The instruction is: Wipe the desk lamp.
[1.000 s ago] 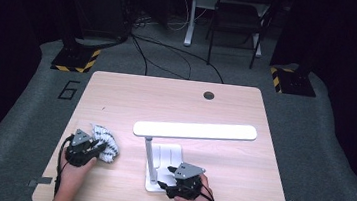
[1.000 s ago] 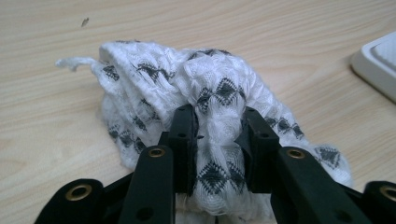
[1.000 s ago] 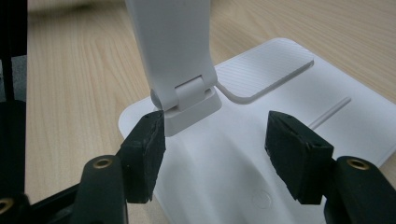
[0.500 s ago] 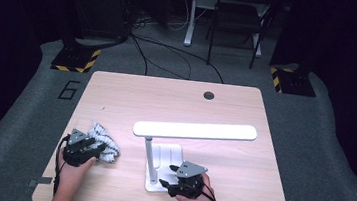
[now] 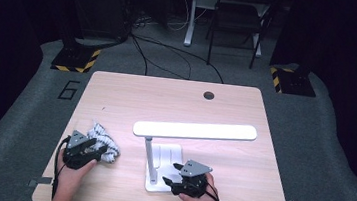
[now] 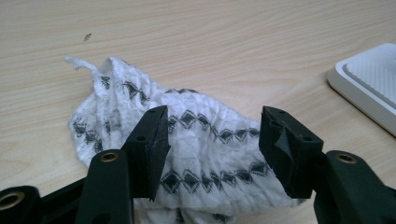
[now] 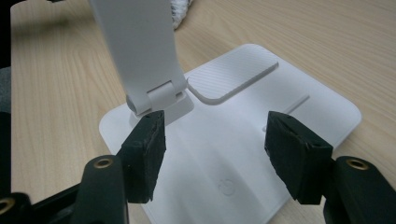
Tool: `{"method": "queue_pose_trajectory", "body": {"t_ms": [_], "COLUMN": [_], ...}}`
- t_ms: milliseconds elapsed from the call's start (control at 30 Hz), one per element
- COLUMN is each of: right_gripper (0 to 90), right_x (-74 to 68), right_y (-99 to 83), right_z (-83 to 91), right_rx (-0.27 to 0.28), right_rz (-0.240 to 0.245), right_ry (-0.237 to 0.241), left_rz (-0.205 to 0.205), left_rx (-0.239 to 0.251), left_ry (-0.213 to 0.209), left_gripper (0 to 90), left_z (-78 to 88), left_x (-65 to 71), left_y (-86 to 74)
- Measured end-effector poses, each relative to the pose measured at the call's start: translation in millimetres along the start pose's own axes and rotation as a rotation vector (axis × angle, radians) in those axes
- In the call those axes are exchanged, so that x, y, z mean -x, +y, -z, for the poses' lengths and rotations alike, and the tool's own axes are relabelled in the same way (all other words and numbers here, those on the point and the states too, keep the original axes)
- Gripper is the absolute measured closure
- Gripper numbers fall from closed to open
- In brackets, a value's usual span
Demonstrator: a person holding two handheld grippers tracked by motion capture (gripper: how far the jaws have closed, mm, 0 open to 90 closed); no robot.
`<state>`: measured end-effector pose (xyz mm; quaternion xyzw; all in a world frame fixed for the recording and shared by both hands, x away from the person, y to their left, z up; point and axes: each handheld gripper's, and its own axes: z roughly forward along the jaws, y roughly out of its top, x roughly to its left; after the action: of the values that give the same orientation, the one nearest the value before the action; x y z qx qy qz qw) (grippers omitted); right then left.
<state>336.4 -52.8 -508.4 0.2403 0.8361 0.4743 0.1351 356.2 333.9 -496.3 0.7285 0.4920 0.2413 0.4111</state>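
A: How is the cloth (image 6: 196, 154) best taken?

B: It lies crumpled near the table's (image 5: 246, 107) left front, between the spread jaws of the left gripper (image 6: 212, 140). A deep pinch on the bunched middle is advised, not on a loose edge.

A: And the lamp (image 5: 194, 131)?

B: Its base (image 7: 261, 154) is straddled by the right gripper (image 7: 215, 140), jaws apart and nothing pinched. The base is probably best steadied while wiping is done.

We see the right gripper (image 5: 172, 175) lower toward the tabletop's (image 5: 176, 100) near edge, jaws now over the lamp base (image 5: 163, 172).
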Motion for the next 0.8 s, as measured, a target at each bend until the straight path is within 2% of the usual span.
{"method": "queue_pose_trajectory", "body": {"t_ms": [33,100,233,367,400,433,500,533,567,600,633,667,700,733,767,800], "right_gripper": [37.6,37.1,36.2,34.4,34.3,34.2,34.0,33.8,33.8,33.7,33.7,33.5,33.5,33.5,33.5,32.9], "right_x": [1.0,2.8,6.3,9.4,9.8,10.8,12.6,12.8,12.8,15.3,15.3,17.5,17.5,19.3,19.3,20.6], "right_y": [-0.4,-0.9,-2.3,-4.1,-4.8,-5.4,-7.1,-8.0,-8.0,-9.6,-9.6,-10.9,-10.9,-11.8,-11.8,-13.1], "right_z": [0.9,3.5,7.1,9.4,9.7,10.7,12.3,13.6,13.6,15.7,15.7,17.8,17.8,18.6,18.6,19.5], "right_rx": [0.004,-0.003,0.000,-0.014,-0.015,-0.023,-0.026,-0.030,-0.030,-0.025,-0.025,-0.021,-0.021,-0.008,-0.008,-0.006], "right_rz": [-0.006,-0.014,-0.026,-0.045,-0.049,-0.044,-0.044,-0.056,-0.056,-0.059,-0.059,-0.065,-0.065,-0.067,-0.067,-0.072], "right_ry": [-0.003,-0.009,-0.024,-0.018,-0.020,-0.015,-0.008,-0.012,-0.012,-0.014,-0.014,-0.012,-0.012,-0.015,-0.015,-0.013], "left_rz": [0.000,0.005,-0.015,-0.031,-0.037,-0.037,-0.069,-0.091,-0.091,-0.123,-0.123,-0.140,-0.140,-0.157,-0.157,-0.158], "left_rx": [0.000,-0.005,-0.011,-0.009,-0.014,-0.014,-0.017,-0.018,-0.018,-0.032,-0.032,-0.029,-0.029,-0.027,-0.027,-0.021], "left_ry": [0.000,-0.036,-0.042,-0.059,-0.084,-0.084,-0.133,-0.139,-0.139,-0.169,-0.169,-0.195,-0.195,-0.224,-0.224,-0.248], "left_gripper": [41.6,40.7,39.4,39.4,39.1,39.0,39.0,39.0,39.0,39.0,39.0,39.1,39.4,40.1,40.5,40.5], "left_z": [0.0,2.2,4.8,9.8,11.2,11.2,10.7,10.0,10.0,9.3,9.3,8.6,8.6,9.2,9.2,9.5], "left_x": [0.0,3.9,10.2,18.0,24.1,24.1,37.4,42.5,42.5,51.1,51.1,60.0,60.0,67.4,67.4,73.7], "left_y": [0.0,-0.1,2.2,4.7,4.6,4.6,3.6,3.2,3.2,2.9,2.9,2.6,2.6,3.4,3.4,3.8]}}
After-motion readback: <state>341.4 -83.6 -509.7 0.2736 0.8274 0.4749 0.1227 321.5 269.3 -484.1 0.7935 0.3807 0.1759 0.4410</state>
